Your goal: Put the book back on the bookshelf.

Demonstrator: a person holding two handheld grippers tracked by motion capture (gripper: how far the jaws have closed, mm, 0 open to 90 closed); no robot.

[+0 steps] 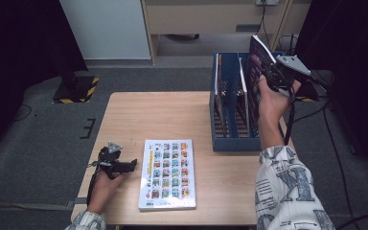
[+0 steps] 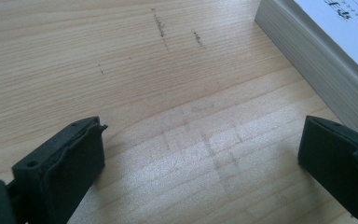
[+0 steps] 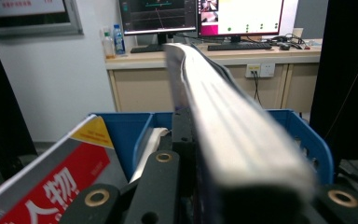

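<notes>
A thick white book (image 1: 167, 173) with rows of small pictures on its cover lies flat on the wooden table (image 1: 163, 115); its page edge (image 2: 317, 56) runs along the upper right of the left gripper view. Just left of it my left gripper (image 1: 133, 164) rests low over the wood, jaws wide apart (image 2: 200, 154) with only bare table between them. Over the blue crate (image 1: 235, 108) at the right, my right gripper (image 1: 267, 76) is shut on a dark-covered book (image 1: 258, 67), held edge-up above the rightmost slot. That book's page edge (image 3: 233, 126) runs away from the camera.
Several books stand in the blue crate's slots (image 1: 220, 91), one with a red and yellow cover (image 3: 60, 177). Behind the table are a white panel (image 1: 105, 28), a wooden desk (image 3: 214, 60) with monitors, and dark curtains at both sides.
</notes>
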